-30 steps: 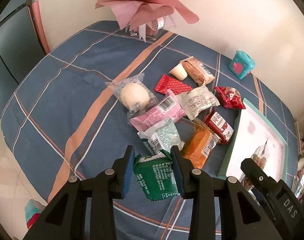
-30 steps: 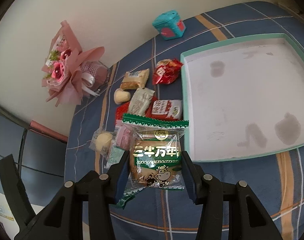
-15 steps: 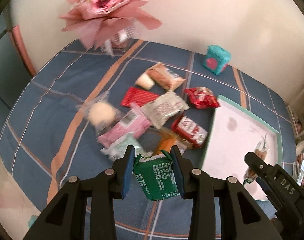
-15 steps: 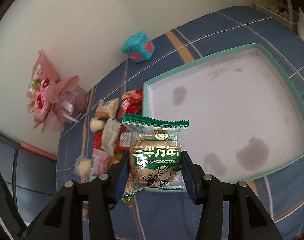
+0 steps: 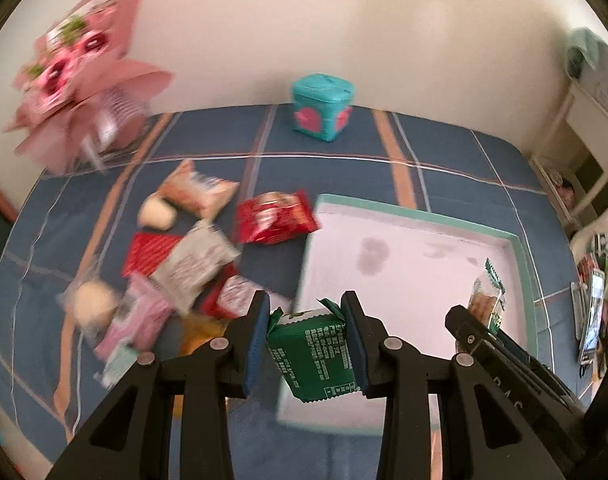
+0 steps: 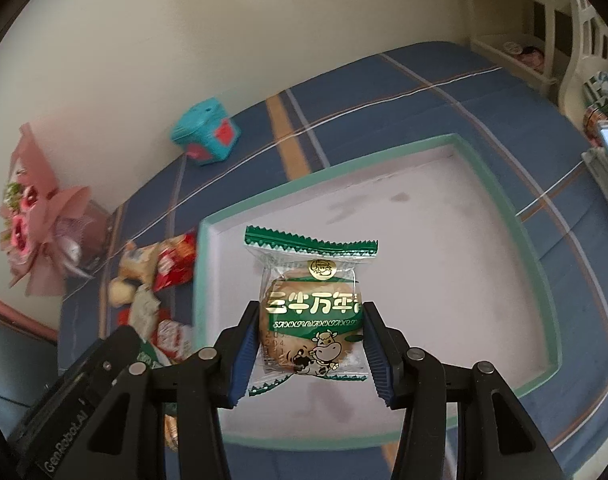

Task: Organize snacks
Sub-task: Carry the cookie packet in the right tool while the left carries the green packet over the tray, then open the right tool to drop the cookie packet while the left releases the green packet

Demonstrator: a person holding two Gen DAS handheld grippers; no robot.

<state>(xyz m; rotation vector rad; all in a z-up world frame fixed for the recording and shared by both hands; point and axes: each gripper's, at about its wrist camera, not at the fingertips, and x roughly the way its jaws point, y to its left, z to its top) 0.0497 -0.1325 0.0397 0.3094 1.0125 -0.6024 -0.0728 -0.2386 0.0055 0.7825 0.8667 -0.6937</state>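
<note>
While you hold both grippers over the blue plaid counter (image 5: 444, 152), a loose heap of snack packets (image 5: 192, 264) lies to the left of the tray, blurred in the left wrist view: a red packet (image 5: 276, 218) just beside the tray's far left corner, a white one, a pink one and a pale round bun in clear wrap among them. A teal box with pink hearts (image 5: 322, 106) stands near the far edge against the wall, and a pink bouquet (image 5: 80, 84) fills the far left corner. Nothing lies between your grippers and the tray.

Your left gripper (image 5: 306, 342) has its fingers clenched on a green snack packet (image 5: 314, 354), held over the tray's near left corner. Your right gripper (image 6: 310, 346) has its fingers clamped on the sides of a clear green-trimmed biscuit packet (image 6: 312, 312), printed with a cartoon cow, and hangs it above the near part of the tray.

The teal-rimmed tray (image 6: 500, 204) sits on the right half of the counter; its pale floor shows only a few dark smudges, with no snack resting on it.
</note>
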